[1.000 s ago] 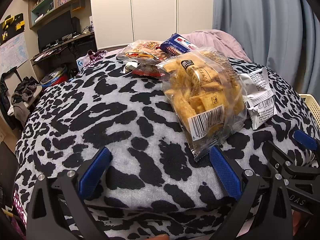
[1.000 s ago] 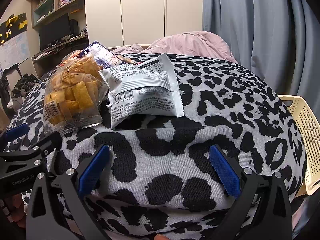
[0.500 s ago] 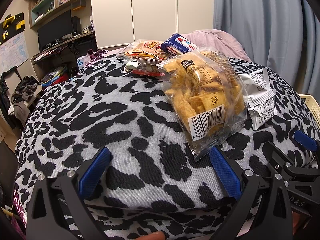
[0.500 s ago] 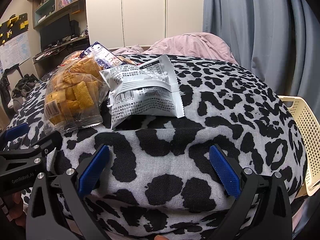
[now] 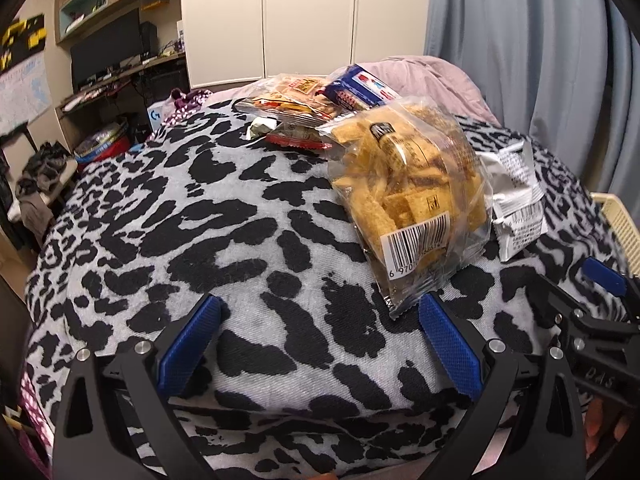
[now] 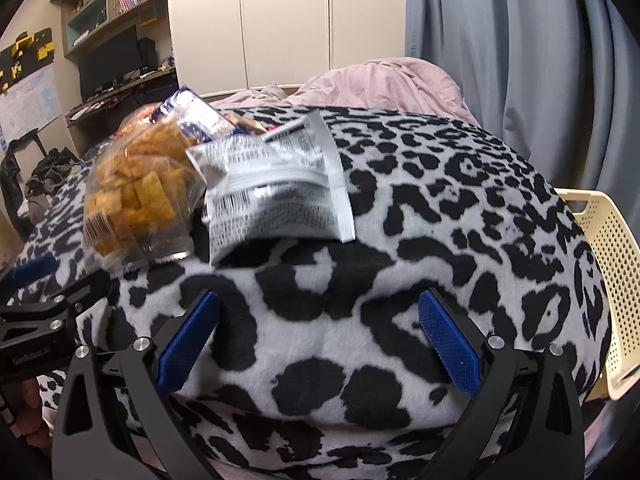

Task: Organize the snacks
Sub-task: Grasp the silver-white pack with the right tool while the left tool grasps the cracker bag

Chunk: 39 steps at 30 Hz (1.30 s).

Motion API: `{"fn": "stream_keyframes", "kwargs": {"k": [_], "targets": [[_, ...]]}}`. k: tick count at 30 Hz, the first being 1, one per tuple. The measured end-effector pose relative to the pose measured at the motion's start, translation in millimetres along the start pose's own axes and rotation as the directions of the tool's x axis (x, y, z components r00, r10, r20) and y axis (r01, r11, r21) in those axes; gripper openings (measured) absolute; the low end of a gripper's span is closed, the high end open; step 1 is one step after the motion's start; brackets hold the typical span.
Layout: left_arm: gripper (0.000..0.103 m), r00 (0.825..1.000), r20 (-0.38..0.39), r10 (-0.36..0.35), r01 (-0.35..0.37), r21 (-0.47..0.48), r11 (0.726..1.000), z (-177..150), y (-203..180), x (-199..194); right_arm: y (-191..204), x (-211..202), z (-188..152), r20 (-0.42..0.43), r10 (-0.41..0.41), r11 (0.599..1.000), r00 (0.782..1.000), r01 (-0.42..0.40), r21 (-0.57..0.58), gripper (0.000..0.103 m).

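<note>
Two snack bags lie nearest on a leopard-print blanket (image 5: pixel 224 208): a clear bag of golden crackers (image 5: pixel 412 196) and, touching its right side, a silver packet (image 6: pixel 276 192). Compared with half a second ago, the right wrist view sits closer to the silver packet, which looks larger and slightly blurred; the left wrist view is almost unchanged. Beyond the crackers, at the far end, lies a small pile with an orange bag (image 5: pixel 288 98) and a blue pack (image 5: pixel 360 88).

The left gripper (image 5: pixel 320 332) hangs low at the near edge of the blanket, jaws wide apart and empty, its right finger just beside the cracker bag's near corner. The right gripper (image 6: pixel 318 330) is also spread wide and empty, with bare blanket between it and the silver packet.

To the left of the crackers the blanket is bare, and so is its right part. A cream perforated basket (image 6: pixel 600 256) stands off the blanket's right edge. Grey curtains (image 6: pixel 520 52) hang far right, white cupboards (image 5: pixel 304 16) at the back, a desk with shelves (image 5: pixel 120 52) far left.
</note>
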<state>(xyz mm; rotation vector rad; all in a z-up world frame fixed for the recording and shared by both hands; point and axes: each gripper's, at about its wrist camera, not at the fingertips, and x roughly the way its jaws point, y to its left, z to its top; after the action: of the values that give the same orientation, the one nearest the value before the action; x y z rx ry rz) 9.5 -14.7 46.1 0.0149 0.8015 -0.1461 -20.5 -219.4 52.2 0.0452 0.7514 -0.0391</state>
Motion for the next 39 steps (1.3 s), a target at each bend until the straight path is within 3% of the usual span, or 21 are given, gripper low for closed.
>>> {"fn": "stream_keyframes", "kwargs": {"k": [7,17,22,24,30,39], "targets": [[0.098,0.998,0.063,-0.008,0.011,-0.049,0.999,9.9,15.1,-17.3,7.2,2.0,28.3,0.069,-0.005,0.997,0.998,0.010,-0.072,0.101],[0.098,0.995,0.097,-0.022,0.027,-0.054,0.998,35.4,8.1,-16.9,8.2,55.6,56.9,-0.066,0.140,0.989,0.988,-0.142,-0.029,0.101],[0.098,0.995,0.093,-0.038,0.042,-0.050,0.998,44.6,1.3,-11.1,7.4,62.0,57.9,-0.060,0.156,0.988,0.986,-0.157,-0.009,0.101],[0.098,0.995,0.093,-0.046,0.051,-0.050,0.997,48.6,-1.9,-9.3,6.2,62.6,58.4,-0.054,0.165,0.986,0.985,-0.166,-0.006,0.094],[0.098,0.994,0.089,-0.058,0.062,-0.040,0.997,57.6,-13.6,-3.7,4.5,54.3,54.3,-0.022,0.184,0.982,0.983,-0.185,-0.031,0.088],[0.098,0.994,0.077,-0.075,0.079,-0.050,0.996,67.4,-27.4,2.7,-15.3,33.7,49.2,0.021,0.199,0.979,0.980,-0.200,0.025,0.078]]}}
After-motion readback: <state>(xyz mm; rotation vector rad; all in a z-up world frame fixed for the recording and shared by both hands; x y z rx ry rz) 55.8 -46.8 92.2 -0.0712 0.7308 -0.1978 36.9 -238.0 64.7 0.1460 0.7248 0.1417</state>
